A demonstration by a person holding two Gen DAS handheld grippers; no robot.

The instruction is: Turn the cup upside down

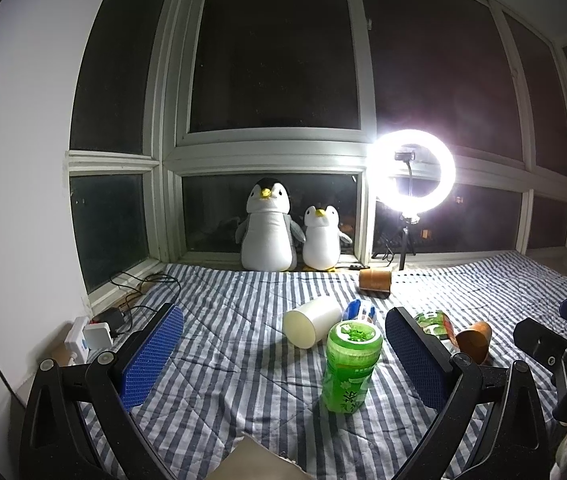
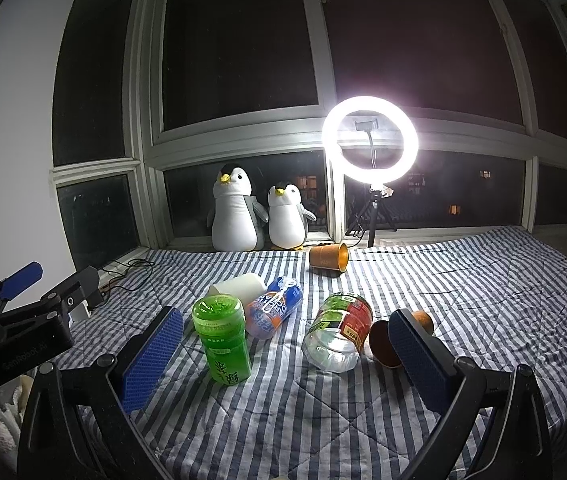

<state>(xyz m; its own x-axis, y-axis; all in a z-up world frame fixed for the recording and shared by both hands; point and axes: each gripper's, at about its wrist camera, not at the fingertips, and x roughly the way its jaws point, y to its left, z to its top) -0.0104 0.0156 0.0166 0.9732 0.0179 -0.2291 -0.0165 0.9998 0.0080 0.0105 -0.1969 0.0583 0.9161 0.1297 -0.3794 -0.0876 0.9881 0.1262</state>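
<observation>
Chinese characters, seemingly "绿茶" (printed inverted), are seen on the green bottle point(image 2: 223, 340). "88" is read on the clear bottle's red label point(image 2: 353, 320). "GenRobot AI" is faintly made out on the left gripper point(image 2: 23, 304).

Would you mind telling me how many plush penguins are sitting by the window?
2: a larger penguin on the sill against the glass, and a smaller penguin right beside it, toward the ring light. None appear hidden.
</observation>
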